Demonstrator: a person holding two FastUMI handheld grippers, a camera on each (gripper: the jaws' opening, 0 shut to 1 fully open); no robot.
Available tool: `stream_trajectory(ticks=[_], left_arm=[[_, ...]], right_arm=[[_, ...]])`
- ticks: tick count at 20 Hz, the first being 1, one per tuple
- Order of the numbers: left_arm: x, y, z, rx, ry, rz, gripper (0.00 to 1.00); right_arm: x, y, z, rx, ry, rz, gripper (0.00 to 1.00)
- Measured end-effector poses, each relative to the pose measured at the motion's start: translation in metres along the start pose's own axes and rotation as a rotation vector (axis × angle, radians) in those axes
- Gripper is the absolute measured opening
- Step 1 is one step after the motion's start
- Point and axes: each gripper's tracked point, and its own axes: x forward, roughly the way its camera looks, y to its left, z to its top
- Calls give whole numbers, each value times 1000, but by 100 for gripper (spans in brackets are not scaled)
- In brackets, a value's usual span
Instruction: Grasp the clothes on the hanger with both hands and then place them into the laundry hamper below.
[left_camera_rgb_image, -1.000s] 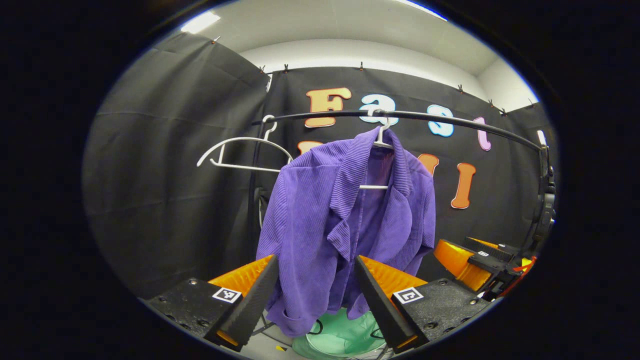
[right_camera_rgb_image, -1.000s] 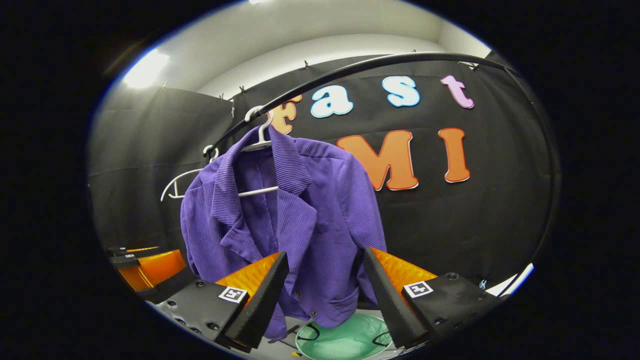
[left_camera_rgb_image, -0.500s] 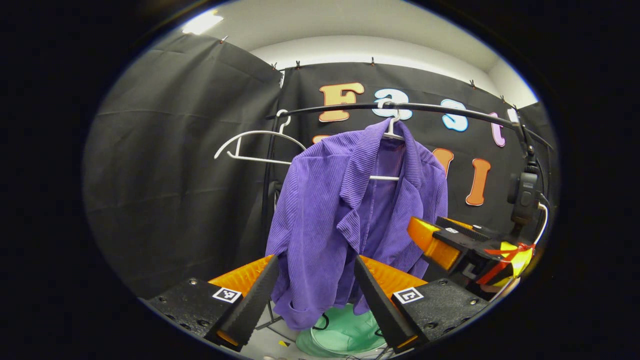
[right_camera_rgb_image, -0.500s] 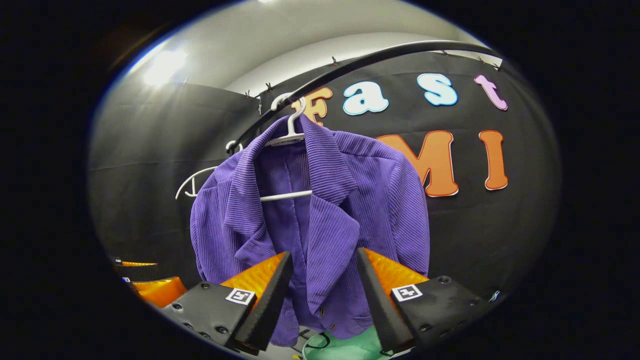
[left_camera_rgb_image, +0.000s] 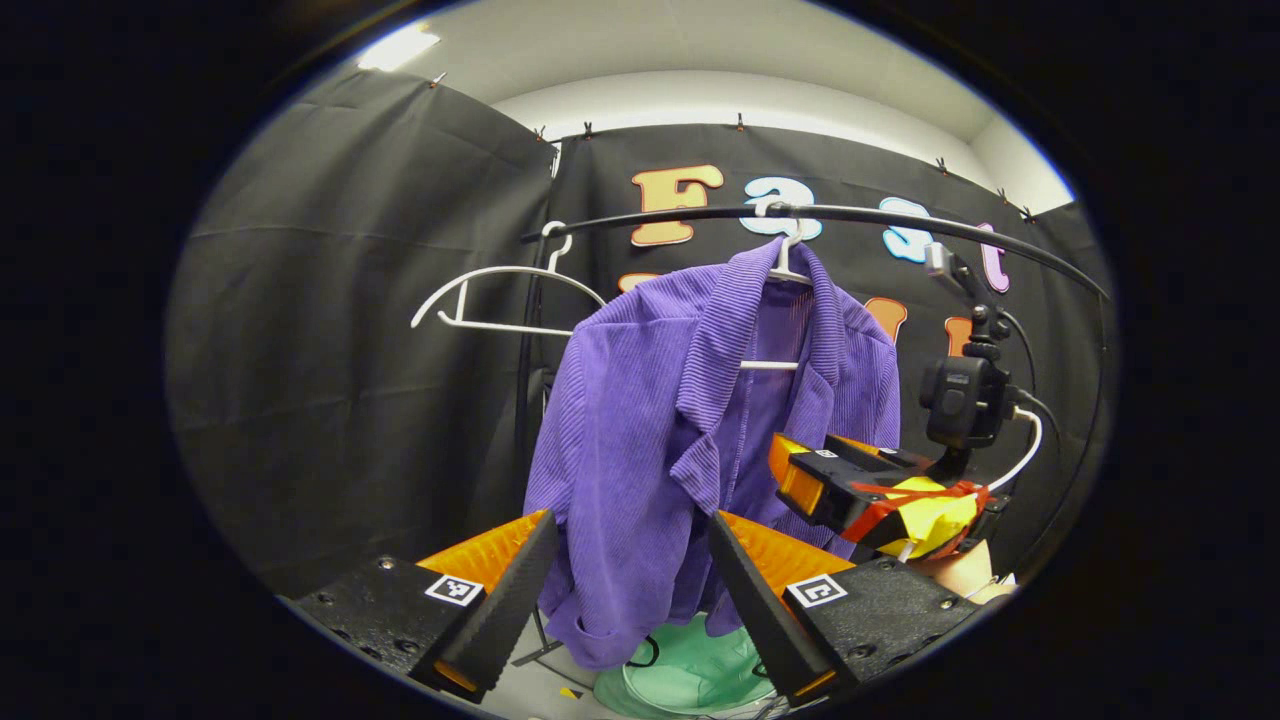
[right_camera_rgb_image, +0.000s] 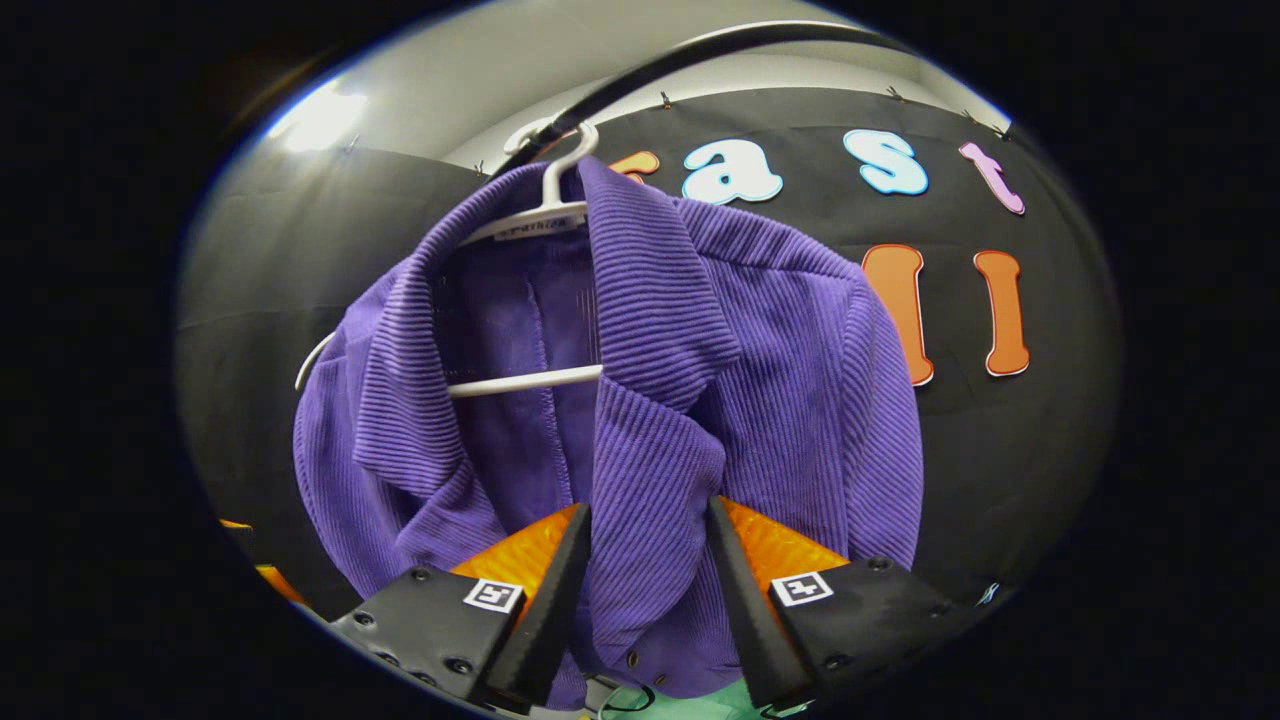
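I've got the purple jacket (left_camera_rgb_image: 700, 430) dead ahead, hanging long axis straight down from its white hanger (left_camera_rgb_image: 785, 268) on the black rail (left_camera_rgb_image: 850, 213), open front facing me, collar up at the hook and hem down over the green laundry hamper (left_camera_rgb_image: 690, 670) on the floor. In the right gripper view the jacket (right_camera_rgb_image: 640, 380) looms large, lapels spread, the hanger's (right_camera_rgb_image: 545, 210) crossbar showing behind them.

My left hand-held gripper (left_camera_rgb_image: 625, 590) points level at the jacket's lower half, jaws wide, the cloth hanging beyond the fingers and apart from them. My right hand-held gripper (right_camera_rgb_image: 640, 600) is pushed in close and tilted up, jaws wide too, the front edge of the jacket hanging between the fingers; I can't tell whether either pad touches it. From the left gripper view I see that right hand-held gripper (left_camera_rgb_image: 800, 480) reaching in from the right, tips at the jacket's front panel, a hand (left_camera_rgb_image: 965, 570) beneath it. An empty white hanger (left_camera_rgb_image: 500, 295) hangs further left on the rail.
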Motion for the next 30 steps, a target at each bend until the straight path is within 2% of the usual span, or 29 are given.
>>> stream_trajectory(ticks=[5, 6, 11, 16, 19, 21, 22, 26, 28, 30], left_arm=[[36, -19, 8, 34, -33, -35, 92], [45, -24, 10, 33, -42, -45, 92], [89, -42, 2, 58, -42, -66, 92], [127, -28, -12, 90, -29, 17, 92], [143, -25, -11, 92, -34, 26, 92], [146, -28, -14, 88, -26, 16, 99], [149, -28, -17, 85, -19, 11, 92], [144, -26, -18, 109, 24, -46, 6], [132, -32, -17, 63, 48, -118, 2], [117, -27, -10, 24, 63, -158, 2]], right_arm=[[2, -6, 1, 34, 9, 38, 7], [1, -6, 2, 48, 15, 57, 14], [-13, -28, 8, 104, 10, 51, 13], [-32, -43, 13, 168, 5, 73, 13], [-40, -49, 19, 173, -7, 82, 13], [-46, -47, 23, 195, -13, 122, 13], [-49, -49, 24, 218, -12, 143, 13], [-55, -64, 42, 365, -21, 225, 13], [-56, -75, 54, 423, -21, 263, 13], [-55, -86, 67, 478, -33, 293, 13]])
